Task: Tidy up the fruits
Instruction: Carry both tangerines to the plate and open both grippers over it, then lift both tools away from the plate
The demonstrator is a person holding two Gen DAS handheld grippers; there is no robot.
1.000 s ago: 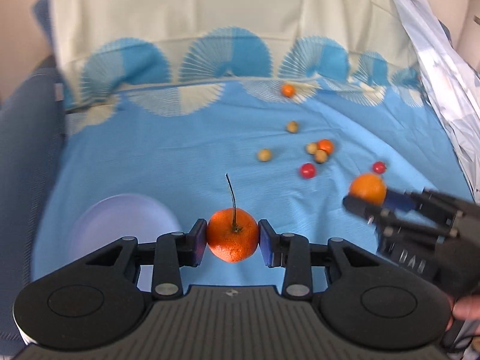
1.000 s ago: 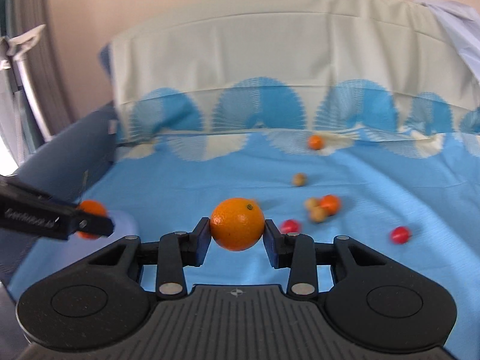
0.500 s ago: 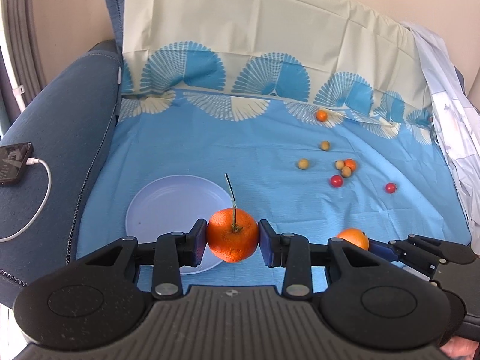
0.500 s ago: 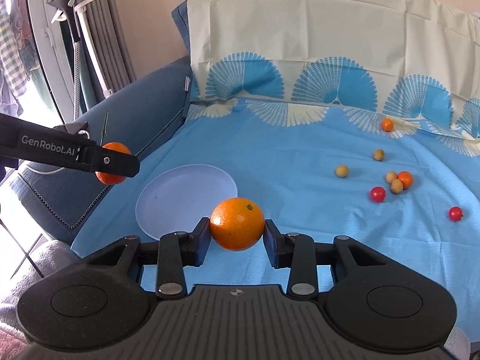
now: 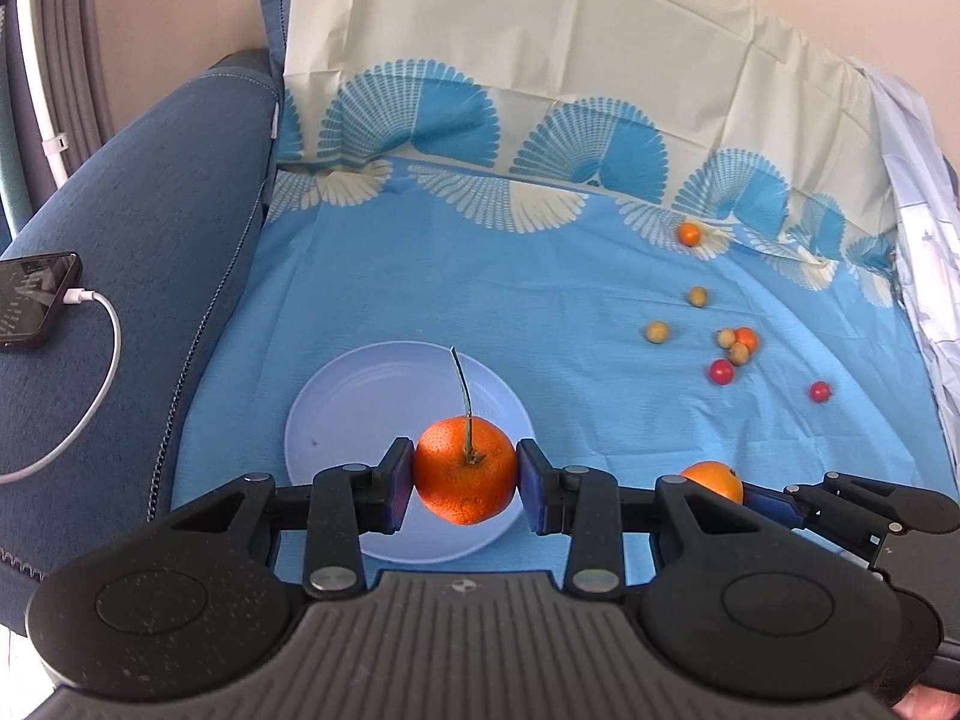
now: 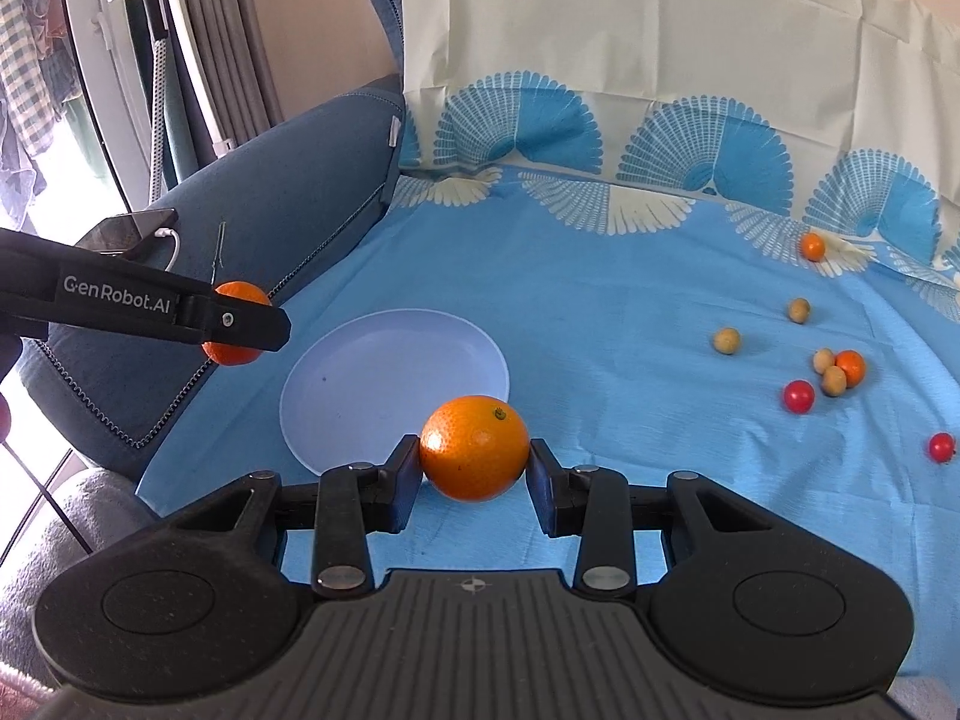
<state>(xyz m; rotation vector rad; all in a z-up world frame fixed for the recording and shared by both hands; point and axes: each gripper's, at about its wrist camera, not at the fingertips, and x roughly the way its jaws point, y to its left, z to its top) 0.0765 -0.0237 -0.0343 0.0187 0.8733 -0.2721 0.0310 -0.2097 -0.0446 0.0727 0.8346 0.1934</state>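
Left wrist view: the left gripper (image 5: 465,477) clamped a stemmed tangerine (image 5: 465,476) between its fingers, stem pointing up, above the plate (image 5: 336,414). The right gripper (image 6: 474,465) pinched an orange (image 6: 474,447), navel up-right, plate beyond-left.

Stemmed tangerine (image 5: 465,477), smooth orange (image 6: 474,447): held above plate (image 5: 360,396).

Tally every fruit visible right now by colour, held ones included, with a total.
Large orange fruits, gripped: 2, a stemmed orange in the left gripper and a stemless orange in the right gripper
Small orange fruits on the sheet: 2
Red fruits: 2
Tan fruits: 4
Total: 10
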